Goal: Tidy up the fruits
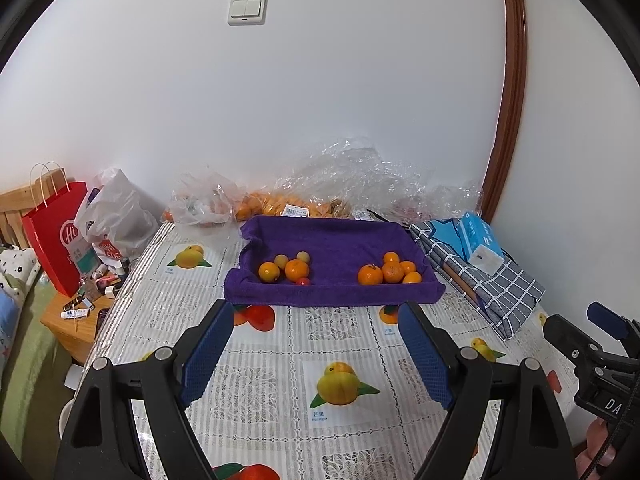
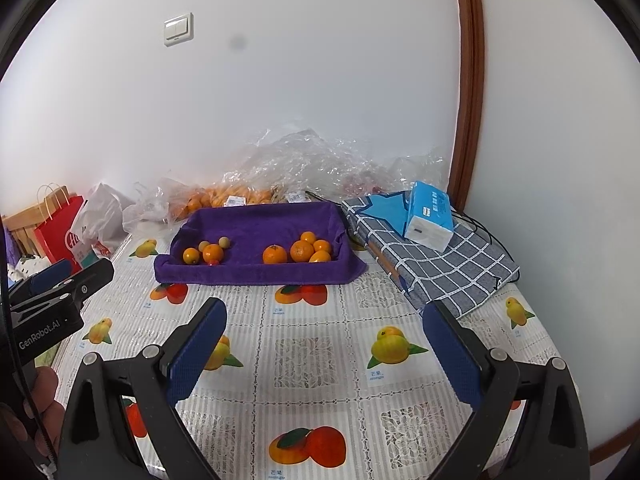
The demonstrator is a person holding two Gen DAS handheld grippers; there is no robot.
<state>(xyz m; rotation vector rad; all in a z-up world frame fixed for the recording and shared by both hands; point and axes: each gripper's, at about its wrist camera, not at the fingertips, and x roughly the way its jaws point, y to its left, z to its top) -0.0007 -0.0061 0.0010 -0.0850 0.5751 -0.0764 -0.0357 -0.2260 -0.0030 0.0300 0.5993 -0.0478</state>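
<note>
A purple towel-lined tray sits on the table against the back. Its left end holds two oranges, two small pale fruits and a small red fruit. Its right end holds a cluster of several oranges. My left gripper is open and empty above the table, well short of the tray. My right gripper is open and empty too, beside the left one.
Clear plastic bags of oranges lie behind the tray by the wall. A checked cloth bag with a blue tissue pack lies right. A red paper bag and clutter stand left, off the table.
</note>
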